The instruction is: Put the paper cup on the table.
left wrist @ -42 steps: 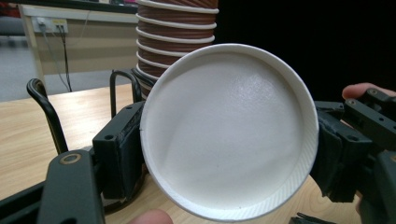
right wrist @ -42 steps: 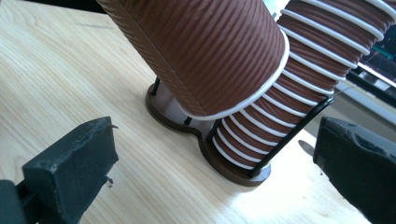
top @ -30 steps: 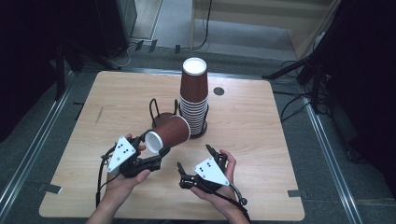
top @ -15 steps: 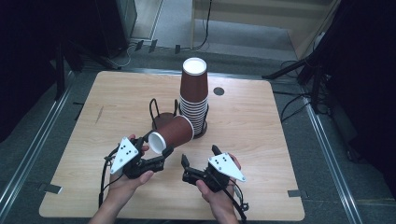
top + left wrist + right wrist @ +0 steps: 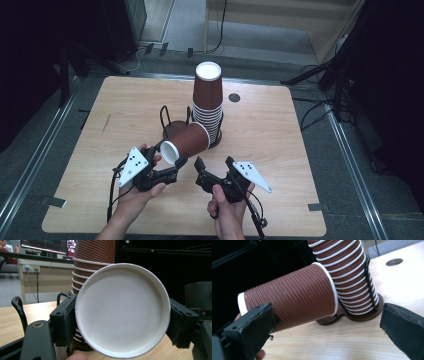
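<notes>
We see bare table [image 5: 300, 165] right of the stack [image 5: 207, 107] and along the far left. The stack and rack [image 5: 170, 120] block the middle.

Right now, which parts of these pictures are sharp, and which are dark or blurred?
High view: table evenly lit, surroundings nearly black. Left gripper view: cup base sharp, the room behind soft. Right gripper view: cup ridges crisp, near jaws slightly soft, the background dark.

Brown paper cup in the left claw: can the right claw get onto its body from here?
Probably yes. The right claw is open, and the brown paper cup lies sideways between its jaws with bare table beneath. The left claw grips only the base end.
</notes>
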